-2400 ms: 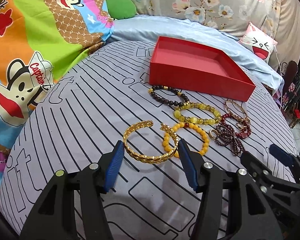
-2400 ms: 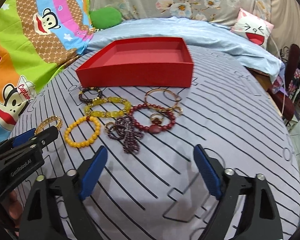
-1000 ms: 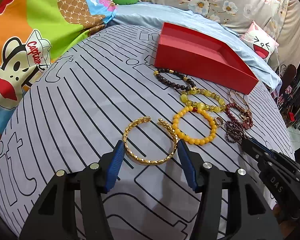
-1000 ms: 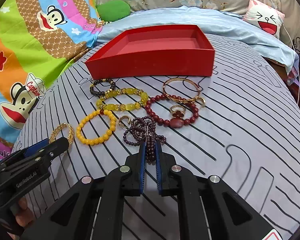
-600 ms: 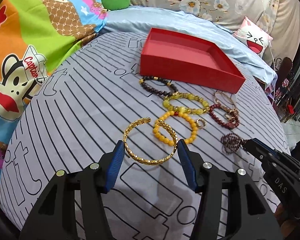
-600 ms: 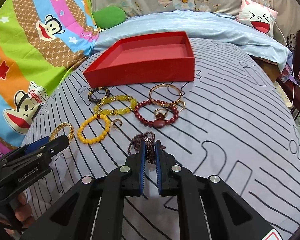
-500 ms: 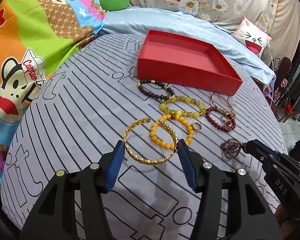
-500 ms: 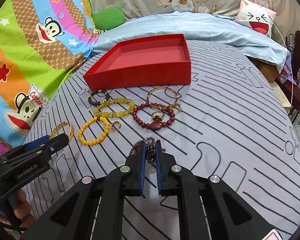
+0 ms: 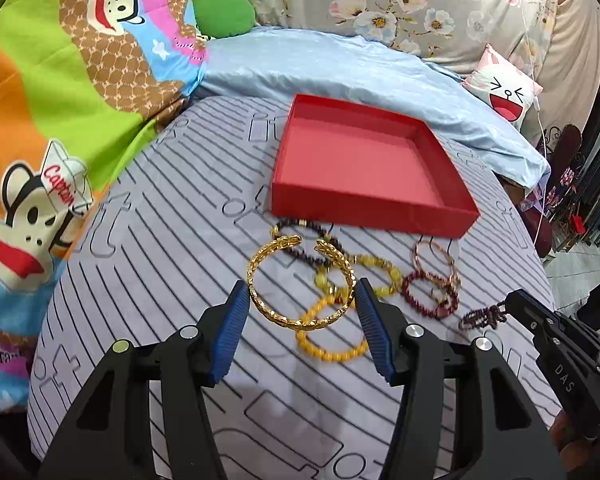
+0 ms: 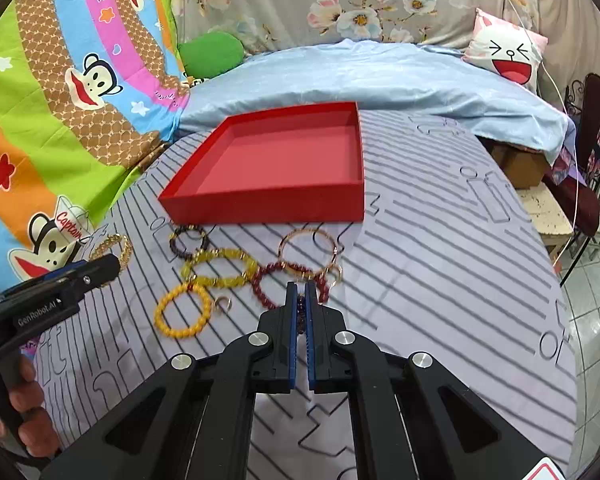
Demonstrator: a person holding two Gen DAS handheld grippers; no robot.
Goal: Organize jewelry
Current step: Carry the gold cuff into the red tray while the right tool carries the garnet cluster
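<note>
My left gripper is shut on a gold bangle and holds it above the striped cloth, short of the empty red tray. My right gripper is shut on a dark purple beaded bracelet, which shows in the left wrist view hanging from its tip. On the cloth lie an orange bead bracelet, a yellow one, a dark red one, a dark brown one and a thin rose-gold bangle. The red tray lies beyond them.
A small gold ring lies by the orange bracelet. A light blue blanket and a cartoon pillow lie behind the tray. A colourful monkey quilt is on the left. The bed edge drops off at right.
Both grippers have risen and moved toward the tray. The gold bangle has left the cloth in my left gripper. The purple bracelet hangs higher in my right gripper.
</note>
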